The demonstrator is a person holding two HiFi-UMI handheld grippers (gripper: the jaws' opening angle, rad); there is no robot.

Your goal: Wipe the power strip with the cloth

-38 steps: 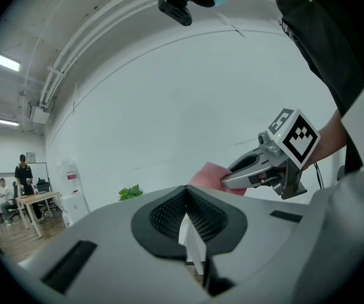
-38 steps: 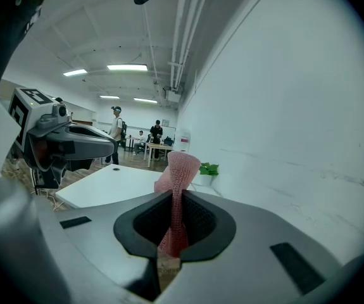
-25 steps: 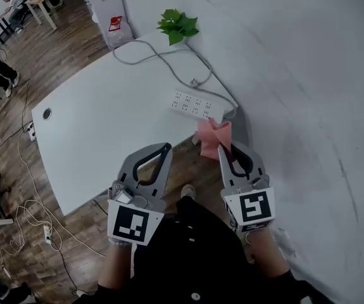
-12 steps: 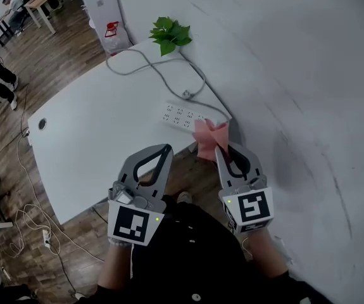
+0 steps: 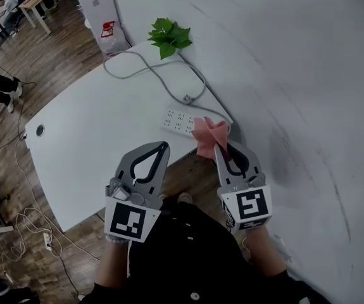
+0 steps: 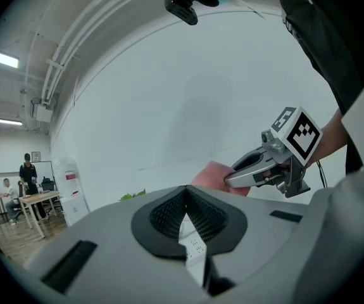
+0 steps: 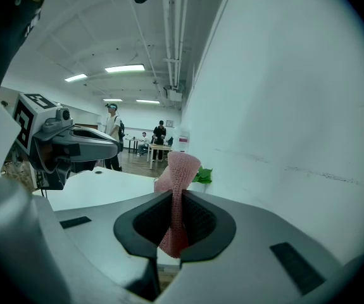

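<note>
The right gripper (image 5: 219, 146) is pinching the cloth (image 5: 208, 133) just beside the right end of the power strip (image 5: 180, 120), which is stretching leftward near the table (image 5: 93, 138) edge. The left gripper (image 5: 166, 146) is apparently pressing its jaws together, empty.

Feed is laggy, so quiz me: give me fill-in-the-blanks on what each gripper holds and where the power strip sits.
The right gripper is shut on the ___ cloth.
The left gripper is shut, holding ___.
The power strip lies on the white ___, near its edge.
Missing words: pink; nothing; table.
</note>
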